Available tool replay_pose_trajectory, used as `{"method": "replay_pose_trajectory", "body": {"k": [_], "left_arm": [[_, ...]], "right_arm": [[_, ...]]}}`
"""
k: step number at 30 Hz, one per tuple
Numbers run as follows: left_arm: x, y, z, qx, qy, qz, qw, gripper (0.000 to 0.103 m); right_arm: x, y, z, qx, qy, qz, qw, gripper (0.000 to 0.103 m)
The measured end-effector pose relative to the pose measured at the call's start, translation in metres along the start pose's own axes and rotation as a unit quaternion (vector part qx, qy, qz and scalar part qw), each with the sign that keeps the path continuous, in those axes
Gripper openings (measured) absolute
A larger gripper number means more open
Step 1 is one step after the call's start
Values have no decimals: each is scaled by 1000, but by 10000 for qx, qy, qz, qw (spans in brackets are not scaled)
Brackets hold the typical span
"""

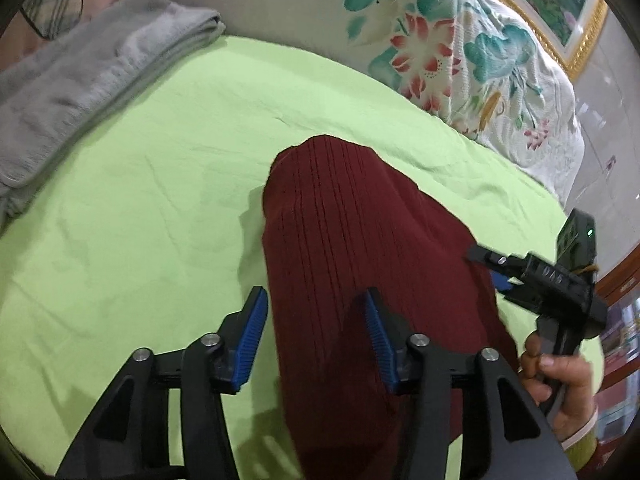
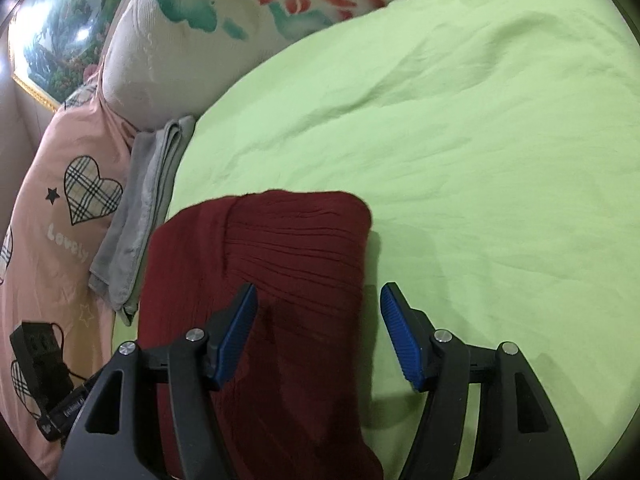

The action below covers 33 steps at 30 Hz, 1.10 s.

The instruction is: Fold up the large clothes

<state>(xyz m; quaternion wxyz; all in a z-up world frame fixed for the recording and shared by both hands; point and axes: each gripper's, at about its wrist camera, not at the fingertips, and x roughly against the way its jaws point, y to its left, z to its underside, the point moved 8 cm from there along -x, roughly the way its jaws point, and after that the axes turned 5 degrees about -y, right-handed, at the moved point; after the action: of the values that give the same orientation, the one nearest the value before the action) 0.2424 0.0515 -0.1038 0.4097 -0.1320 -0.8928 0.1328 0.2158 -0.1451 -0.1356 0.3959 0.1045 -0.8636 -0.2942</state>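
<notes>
Hovering with my left claw and right claw both spread and pinching nothing, I think the red sweater on the green bed looks folded, so next comes patting it flat.

Support surface is a bed covered by a light green sheet, lightly creased. Lying flat on the sheet — a folded dark red ribbed garment, edges squared. Beside it, at the sheet's edge, a folded grey towel. Along the far side rests a white floral pillow; next to the towel — a pink pillow with plaid hearts.
</notes>
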Motion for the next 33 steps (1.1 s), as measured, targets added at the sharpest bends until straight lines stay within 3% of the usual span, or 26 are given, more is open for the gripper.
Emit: {"method": "replay_pose_trajectory", "body": {"k": [1,2,7,11,14,17,20,23,26,30,33], "left_arm": [[-5,1,-1,75,46,73,9999,51],[-9,-1,-1,104,78,124,9998,46],[-8,-22,1,-565,-103,-215,9981,40],[-21,-26,5,-808,-109,-614,9948,41],[-25,-27,5,-940,-125,-729,9928,42],[-24,-25,7,-901,-121,-705,9934,42],[-23,-26,8,-914,-144,-720,9931,42],[-21,-27,9,-951,-143,-740,9926,42],[-10,-24,8,-820,-102,-557,9950,44],[18,-16,15,-691,-155,-372,9968,47],[38,-13,26,-718,-217,-332,9966,47]], "right_arm": [[-2,1,0,45,51,31,10000,13],[-2,1,0,39,57,39,10000,9],[33,6,-8,237,-631,147,9976,8],[5,-14,7,51,-153,362,9992,11],[11,-20,5,-109,-225,478,9985,26],[41,-10,0,-10,-577,639,9963,29],[72,23,10,344,-864,316,9952,28],[66,54,39,1000,-472,143,9938,28],[40,37,61,1403,-49,922,9858,28],[47,8,58,669,-145,689,9953,29],[70,15,56,701,-320,581,9953,32]]}}
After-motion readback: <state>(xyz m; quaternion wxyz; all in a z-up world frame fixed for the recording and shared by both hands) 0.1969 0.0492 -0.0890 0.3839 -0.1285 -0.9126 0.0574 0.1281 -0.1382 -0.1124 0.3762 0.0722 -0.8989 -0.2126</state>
